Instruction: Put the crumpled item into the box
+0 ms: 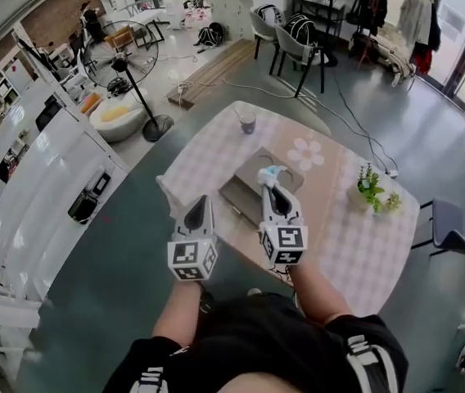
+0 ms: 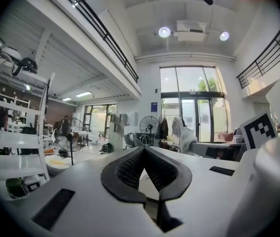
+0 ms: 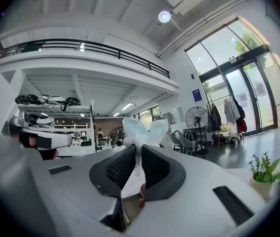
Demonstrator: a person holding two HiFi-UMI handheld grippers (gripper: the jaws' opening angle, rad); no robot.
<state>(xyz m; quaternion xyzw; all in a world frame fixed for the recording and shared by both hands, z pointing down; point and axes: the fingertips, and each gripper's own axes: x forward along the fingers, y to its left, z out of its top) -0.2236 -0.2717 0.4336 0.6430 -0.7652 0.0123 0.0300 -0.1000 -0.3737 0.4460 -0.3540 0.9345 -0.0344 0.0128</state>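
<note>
The crumpled item (image 1: pixel 272 172) is a pale blue and white wad, and my right gripper (image 1: pixel 270 188) is shut on it, holding it above the near part of the flat grey-brown box (image 1: pixel 241 193) on the table. In the right gripper view the wad (image 3: pixel 142 131) sticks up past the pads of the right gripper (image 3: pixel 139 154). To its left my left gripper (image 1: pixel 202 201) hovers over the table's near-left edge beside the box. In its own view the left gripper (image 2: pixel 143 151) is shut at the tips with nothing between them.
The table (image 1: pixel 355 244) has a pink checked cloth. On it are a small cup (image 1: pixel 247 122) at the far end, a white flower-shaped mat (image 1: pixel 307 155) and a potted plant (image 1: pixel 372 188) at the right. A standing fan (image 1: pixel 126 64), white shelves (image 1: pixel 44 170) and chairs (image 1: pixel 294 43) surround it.
</note>
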